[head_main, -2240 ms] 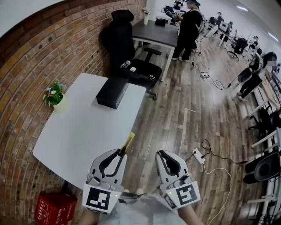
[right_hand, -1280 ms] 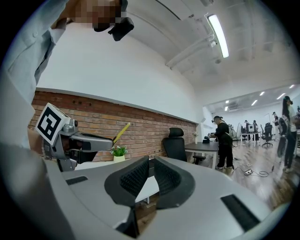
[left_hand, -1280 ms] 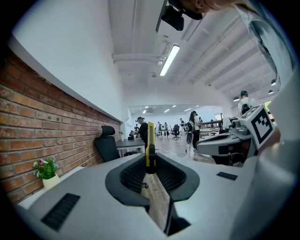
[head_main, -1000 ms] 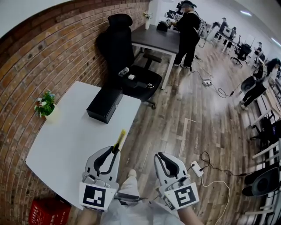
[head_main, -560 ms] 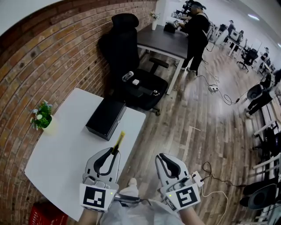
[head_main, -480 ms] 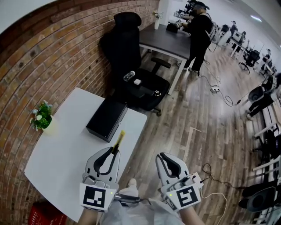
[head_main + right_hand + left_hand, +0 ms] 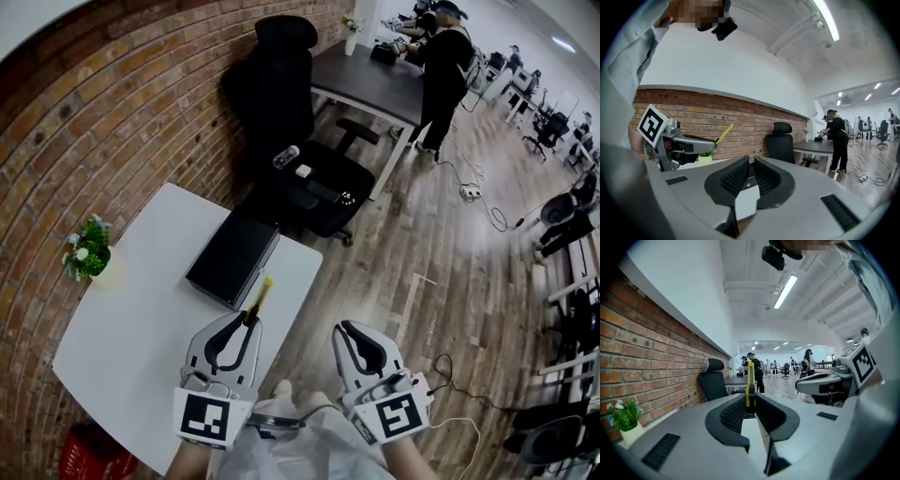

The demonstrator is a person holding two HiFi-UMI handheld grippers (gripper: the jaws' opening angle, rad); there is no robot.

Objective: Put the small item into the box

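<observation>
Lengthwise, the yellow stick [image 7: 262,293] juts straight ahead from left gripper [image 7: 247,322]

The yellow item [image 7: 261,296], perhaps a pen, is partly hidden within the left gripper [image 7: 249,322].

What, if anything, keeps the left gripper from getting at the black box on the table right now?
Nothing visible, so it can probably reach. The left gripper, shut on the yellow item, is just short of the black box, with only bare white table between them. The box looks closed, though.
</observation>
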